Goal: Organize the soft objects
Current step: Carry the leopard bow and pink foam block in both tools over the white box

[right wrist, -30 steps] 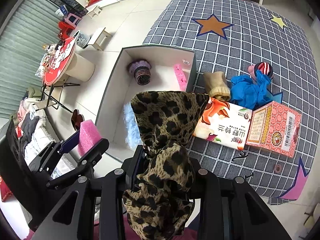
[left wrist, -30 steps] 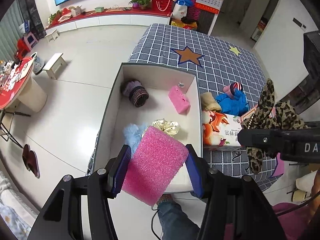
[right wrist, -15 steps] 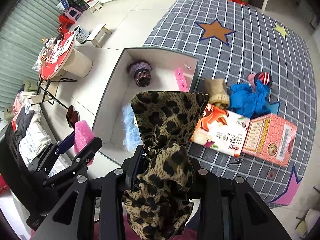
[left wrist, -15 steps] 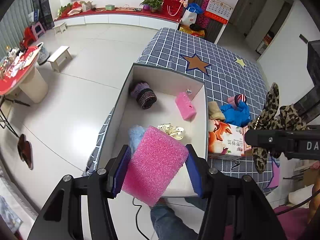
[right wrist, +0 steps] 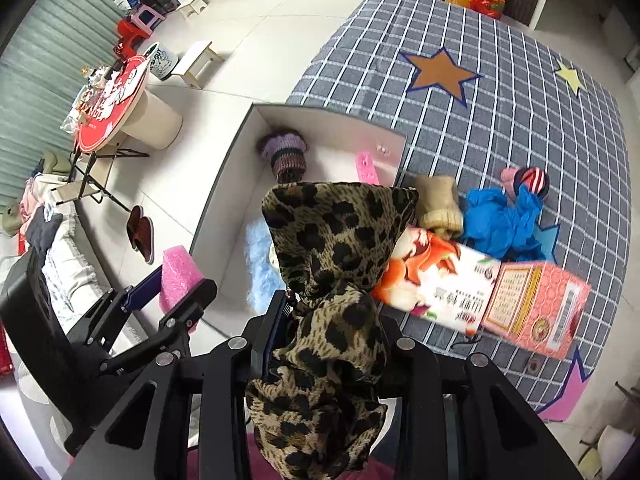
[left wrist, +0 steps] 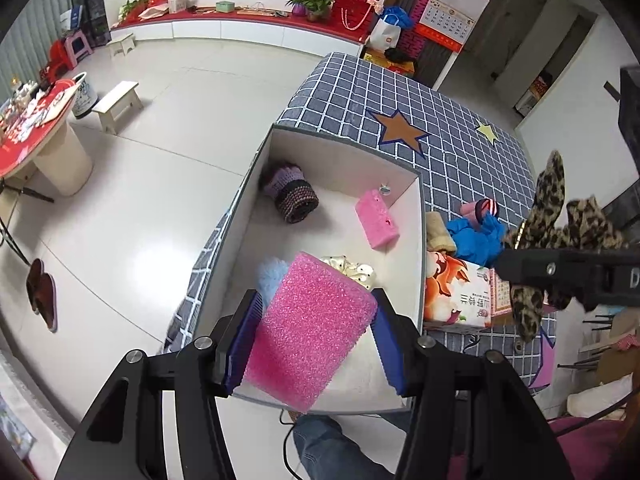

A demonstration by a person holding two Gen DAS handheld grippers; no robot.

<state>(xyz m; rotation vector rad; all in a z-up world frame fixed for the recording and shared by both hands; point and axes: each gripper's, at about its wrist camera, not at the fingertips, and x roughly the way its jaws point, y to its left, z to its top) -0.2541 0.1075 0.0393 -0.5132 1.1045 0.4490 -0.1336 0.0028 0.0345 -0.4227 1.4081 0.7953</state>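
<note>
My left gripper [left wrist: 316, 328] is shut on a bright pink sponge block [left wrist: 312, 332], held above the near end of the white open box [left wrist: 420, 240]. It also shows in the right wrist view [right wrist: 176, 276]. My right gripper [right wrist: 332, 312] is shut on a leopard-print cloth [right wrist: 336, 248], held above the box's right side; the cloth also shows in the left wrist view [left wrist: 556, 220]. In the box lie a knitted purple hat [left wrist: 290, 194], a light pink sponge [left wrist: 378, 220], a blue fluffy item [left wrist: 270, 276] and a cream bow [left wrist: 352, 270].
The box sits on a grey checked cloth with stars [left wrist: 460, 132]. Right of the box lie a beige sock [right wrist: 438, 208], a blue cloth [right wrist: 500, 224], a striped ball [right wrist: 532, 178], a tissue pack [right wrist: 436, 288] and a pink carton [right wrist: 536, 308]. A red round table [left wrist: 28, 128] and a stool [left wrist: 118, 104] stand left on the floor.
Both grippers have risen and pulled back, so the box and cloth look smaller and further. Both still hold their items.
</note>
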